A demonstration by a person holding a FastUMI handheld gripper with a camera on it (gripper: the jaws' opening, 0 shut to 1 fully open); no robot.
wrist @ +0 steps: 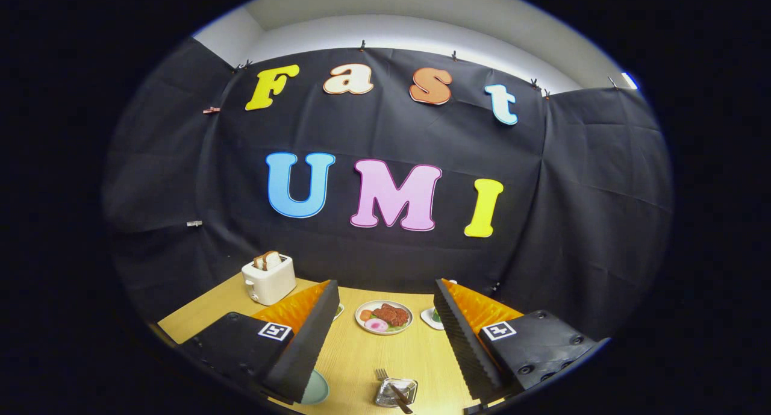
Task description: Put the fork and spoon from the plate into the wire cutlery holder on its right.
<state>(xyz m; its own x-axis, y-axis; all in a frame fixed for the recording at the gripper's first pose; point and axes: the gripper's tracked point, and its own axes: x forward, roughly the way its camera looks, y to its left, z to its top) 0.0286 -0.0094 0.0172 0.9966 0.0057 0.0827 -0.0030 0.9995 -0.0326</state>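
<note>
The gripper is held up high over a wooden table. Its two fingers are spread wide apart and hold nothing.

Low in the middle of the frame, between the fingers and close in, sits a small shiny holder. It looks like the wire cutlery holder, but it is too small to be sure. A fork has its prongs poking up at the holder's left side, and a dark handle sticks out toward the bottom edge. I cannot tell if that handle is the spoon.

At the lower left, by the left finger, is the edge of a pale green plate. I cannot see what lies on it.

Farther back, in the middle, is a plate of food with brown meat. A white toaster with bread stands at the left.

What could go wrong: if the gripper comes down too fast, a finger could bump the light holder and tip it over. If the fingers close on the thin fork off to one side, it could slip and fall on the table.
</note>
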